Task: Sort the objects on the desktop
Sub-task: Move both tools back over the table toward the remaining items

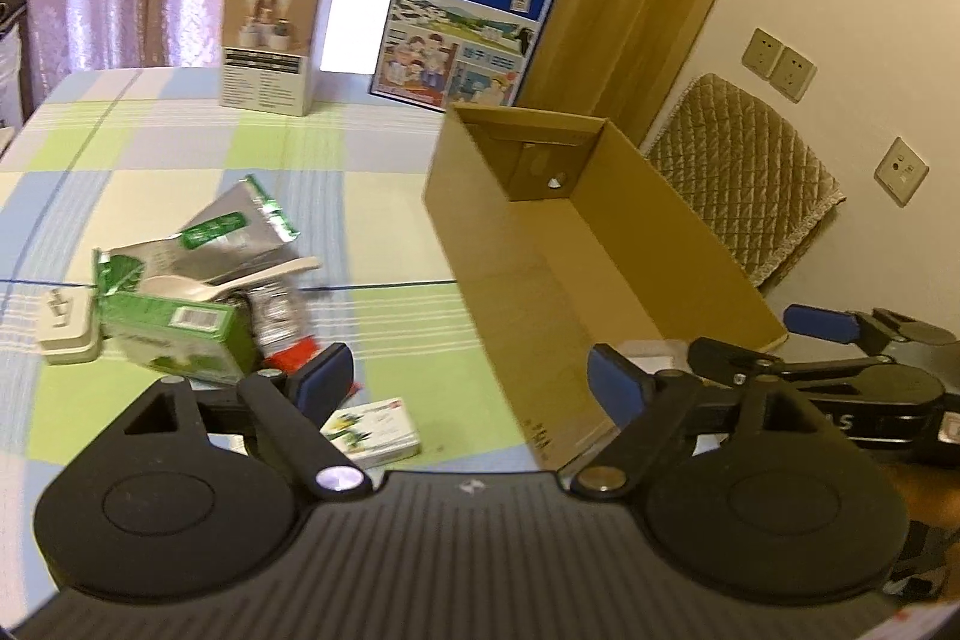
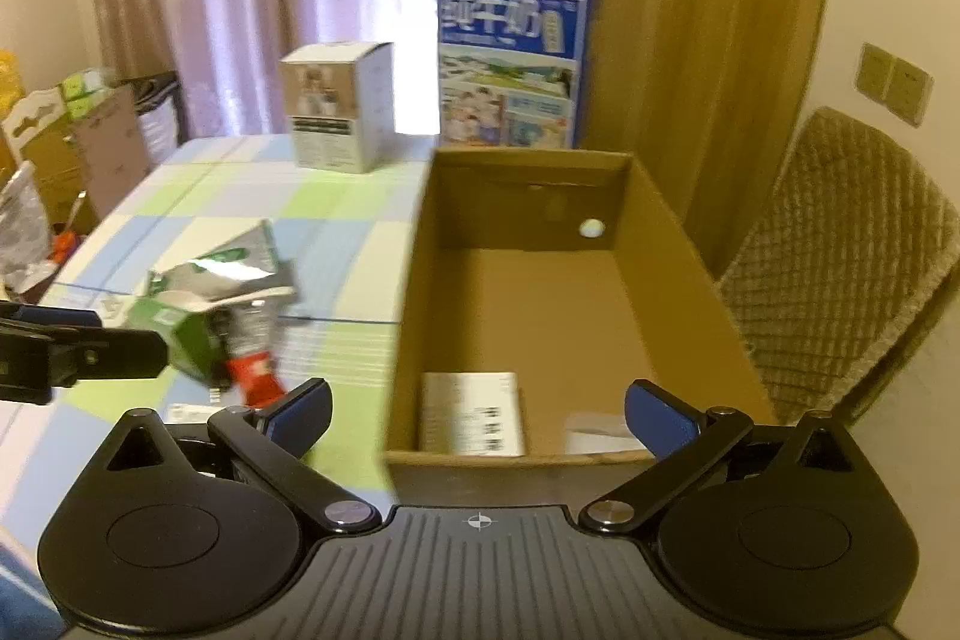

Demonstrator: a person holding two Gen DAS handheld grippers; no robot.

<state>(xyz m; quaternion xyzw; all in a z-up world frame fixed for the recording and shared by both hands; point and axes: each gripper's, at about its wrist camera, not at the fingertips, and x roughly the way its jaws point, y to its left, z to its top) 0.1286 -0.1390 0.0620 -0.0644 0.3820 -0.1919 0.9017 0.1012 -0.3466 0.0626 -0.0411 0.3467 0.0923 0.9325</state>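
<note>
Left hand-held gripper point(image 1: 474, 379), angled downward at lower centre of the left wrist view, jaws spread with nothing between them, straddling the near left wall of the open cardboard box point(image 1: 480, 244). Right hand-held gripper point(image 2: 477, 409), likewise angled down, jaws at full spread and empty, poised at the box's near rim; inside lie a white printed packet point(image 2: 471, 412) against the near wall and a small white ball point(image 2: 591, 227) at the far end, most of the floor bare. On the checked desk point(image 1: 180, 136), left of the box: a pile comprising a green carton point(image 1: 180, 340), silver pouch point(image 1: 234, 232), white spoon point(image 1: 228, 283) and white adapter point(image 1: 66, 325); a small green-and-white box point(image 1: 375, 430) lies apart, lower centre. Open desk separates pile and box.
</note>
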